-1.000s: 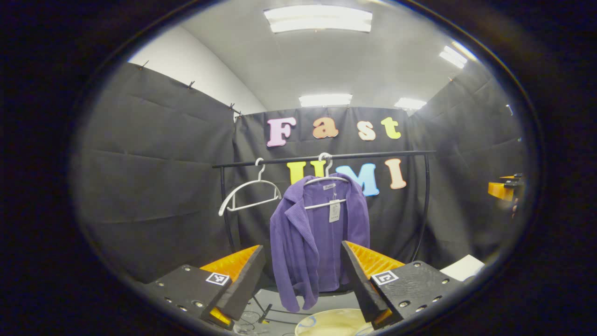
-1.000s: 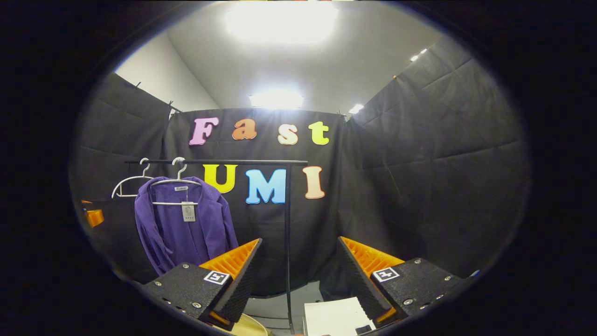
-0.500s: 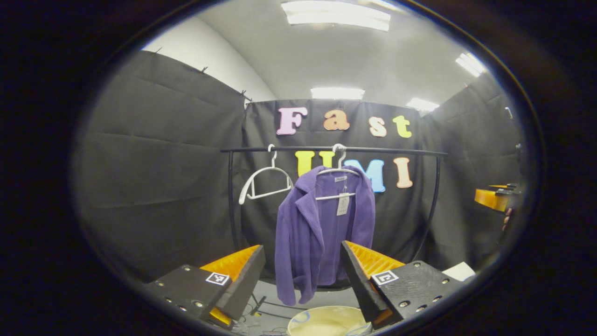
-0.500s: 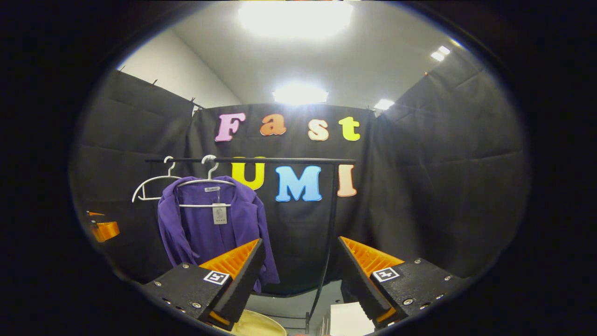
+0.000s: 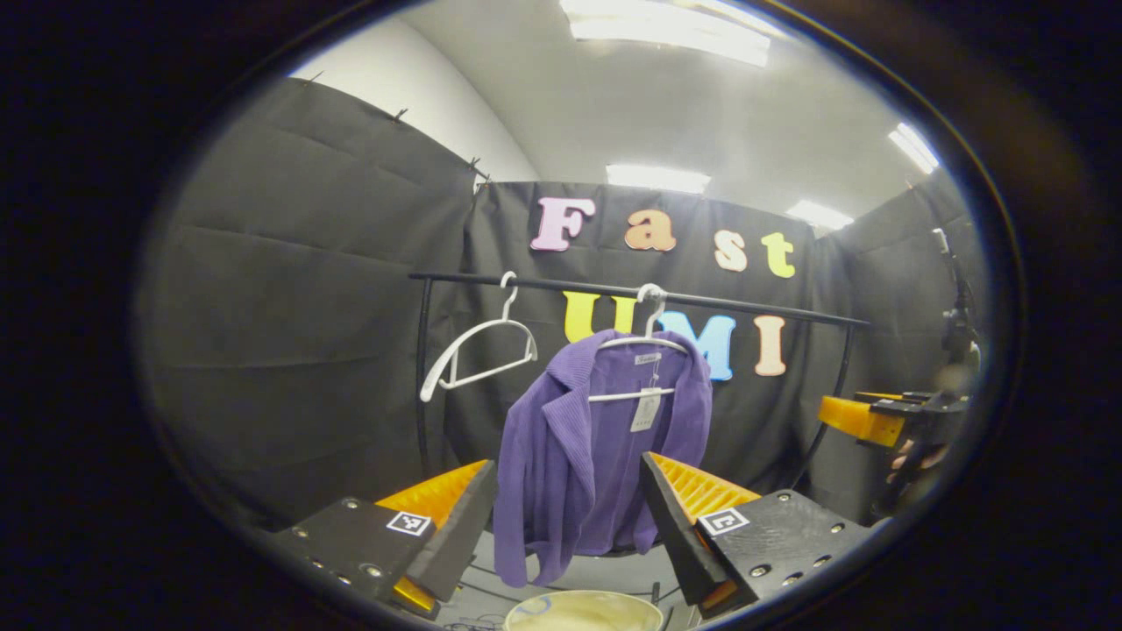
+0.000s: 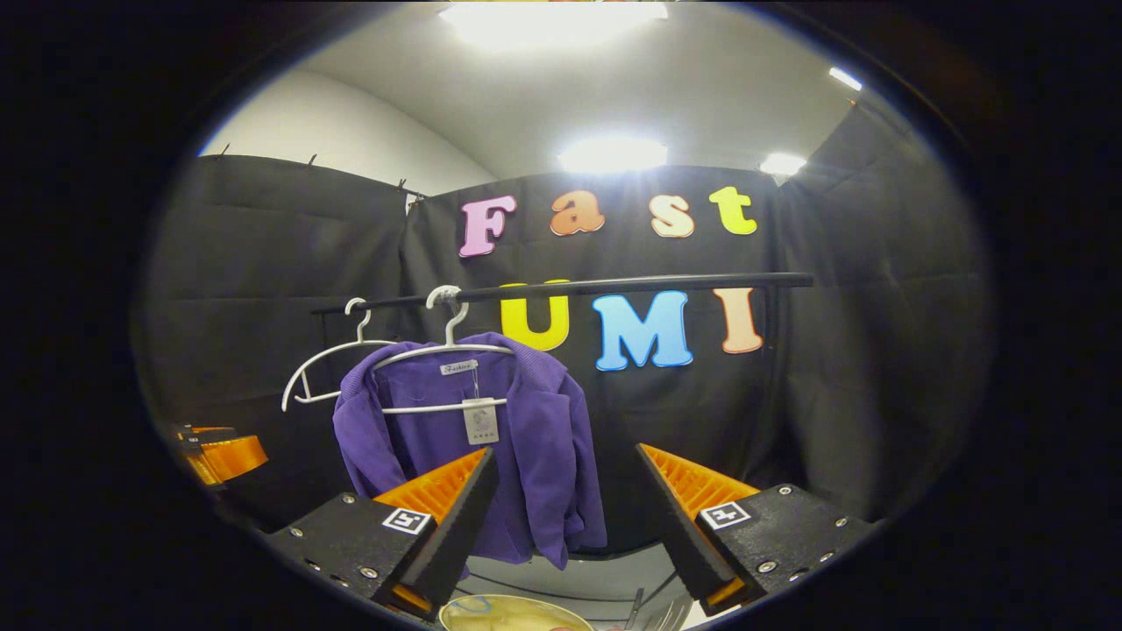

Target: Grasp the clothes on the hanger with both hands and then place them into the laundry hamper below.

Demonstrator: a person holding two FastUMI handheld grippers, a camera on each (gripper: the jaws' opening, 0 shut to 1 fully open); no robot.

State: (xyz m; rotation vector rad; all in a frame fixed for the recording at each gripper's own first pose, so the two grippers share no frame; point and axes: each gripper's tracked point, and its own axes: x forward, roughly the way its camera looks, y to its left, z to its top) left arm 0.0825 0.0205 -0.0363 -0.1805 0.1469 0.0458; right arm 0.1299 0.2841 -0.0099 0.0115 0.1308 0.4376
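Two grippers, both held by me with jaws spread wide and empty, face the purple jacket (image 5: 596, 456), which hangs on a white hanger (image 5: 644, 350) from the black rail (image 5: 631, 291), well apart from either tool. Beside it hangs a bare second hanger (image 5: 478, 350). Compared with a second ago, the right gripper (image 6: 561, 517) has swung toward the garment: the jacket (image 6: 491, 447) has moved from the far left of the right gripper view to near its centre, partly behind the near finger. In the left gripper view the left gripper (image 5: 565, 526) frames the jacket between its fingers, much as before, and the other gripper (image 5: 877, 419) has come farther into sight at the right edge. The hamper rim (image 5: 583, 609) lies below the jacket. I judge the approach under way; no grasp begun.
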